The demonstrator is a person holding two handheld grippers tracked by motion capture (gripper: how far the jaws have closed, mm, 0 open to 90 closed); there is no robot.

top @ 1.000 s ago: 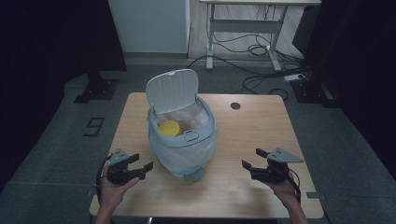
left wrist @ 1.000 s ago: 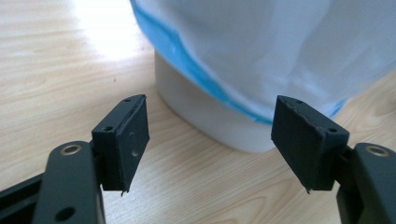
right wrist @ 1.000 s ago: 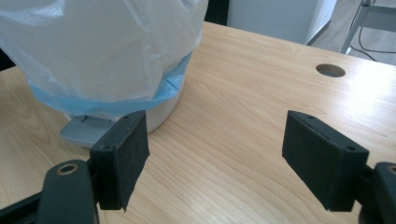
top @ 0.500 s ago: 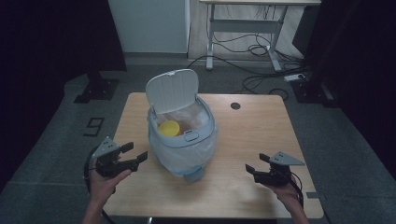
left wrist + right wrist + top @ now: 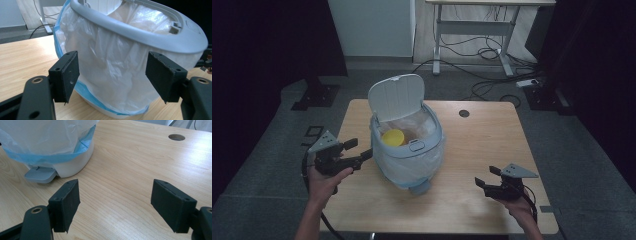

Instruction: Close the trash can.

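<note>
The bin point(image 5: 408, 145) sits near the middle of the wooden bench point(image 5: 482, 150), a little toward your left, and it's a small pale one with a grey rim ring and a foot pedal point(image 5: 40, 175) poking out at its base on your side. Its white lid point(image 5: 396, 96) stands flipped up at the back, tilted away from you. A thin, crinkled plastic liner point(image 5: 112, 65) is tucked in under the ring and drapes down the outside of the walls, milky white with a blue edge near the bottom. From the high view, a round yellow thing point(image 5: 393, 137) lies inside, toward the left of the opening; what it is I can't make out.

Your left claw point(image 5: 354, 155) is up off the bench just beside the bin's left wall, pointing across at it, jaws spread wide and gripping nothing. In the left gripper view the liner-covered wall and grey ring show between the two black pads point(image 5: 67, 72), close but not touching them. Your left hand point(image 5: 327, 175) wraps the claw's body from below, forearm rising from the bench's near edge.

Your right claw point(image 5: 484, 179) hovers low over the near right part of the bench, well apart from the bin, aimed toward its base. In the right gripper view its jaws stand apart, released, over bare wood, with the pedal off ahead to the left.
</note>
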